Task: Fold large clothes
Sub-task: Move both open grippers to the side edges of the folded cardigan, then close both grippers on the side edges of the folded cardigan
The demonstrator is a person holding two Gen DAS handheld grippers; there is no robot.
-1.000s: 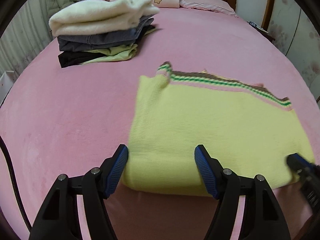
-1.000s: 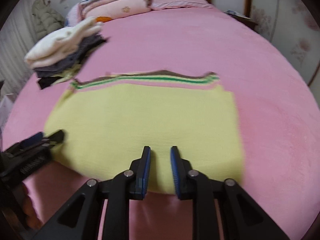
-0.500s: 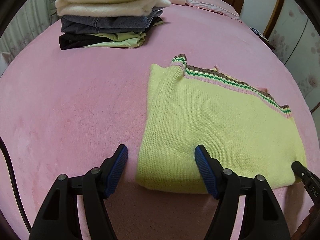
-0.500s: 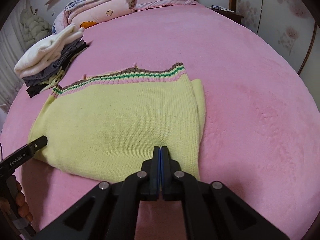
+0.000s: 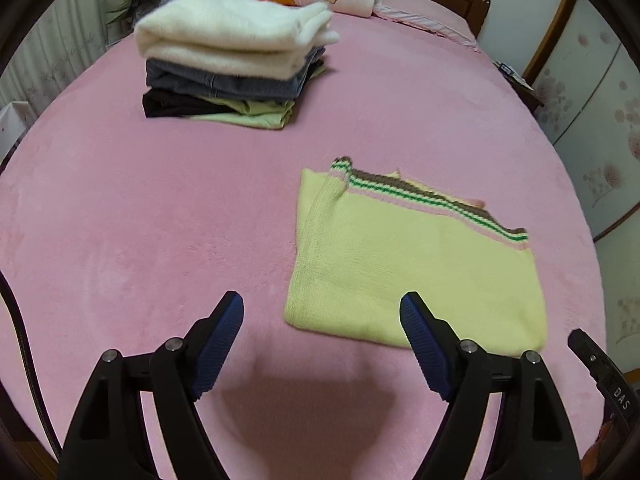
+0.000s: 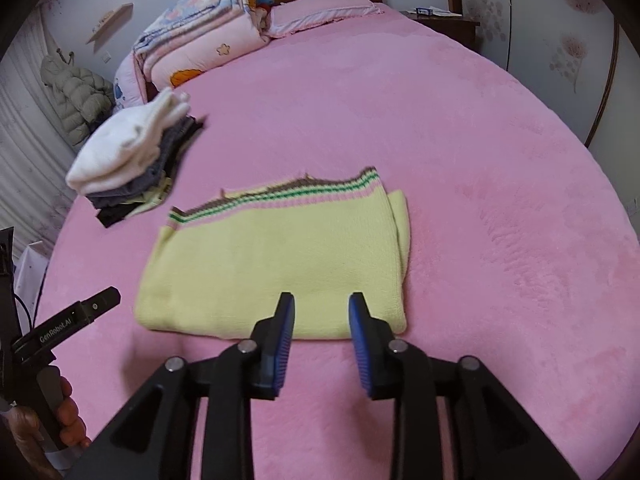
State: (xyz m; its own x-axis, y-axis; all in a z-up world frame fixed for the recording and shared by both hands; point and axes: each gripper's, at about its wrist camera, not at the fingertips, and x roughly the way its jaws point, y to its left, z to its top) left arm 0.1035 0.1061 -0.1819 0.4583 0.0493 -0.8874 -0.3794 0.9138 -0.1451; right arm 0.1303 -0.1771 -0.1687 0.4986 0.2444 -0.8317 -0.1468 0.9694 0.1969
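A yellow knit sweater [image 5: 416,264] with a striped green, brown and pink hem lies folded into a rectangle on the pink bed [image 5: 160,220]. It also shows in the right wrist view [image 6: 276,268]. My left gripper [image 5: 322,320] is open wide and empty, just short of the sweater's near left corner. My right gripper [image 6: 322,314] is open and empty, its fingertips at the sweater's near edge. The left gripper's body shows at the lower left of the right wrist view [image 6: 68,320].
A stack of folded clothes [image 5: 232,64] with a white sweater on top sits at the far left of the bed, also in the right wrist view [image 6: 136,160]. Folded quilts and pillows [image 6: 200,44] lie at the headboard. A nightstand [image 6: 440,16] stands at the far right.
My right gripper closed on the sweater's near edge, then opened and let go. Both grippers have pulled back from the sweater, which now lies a little farther off.
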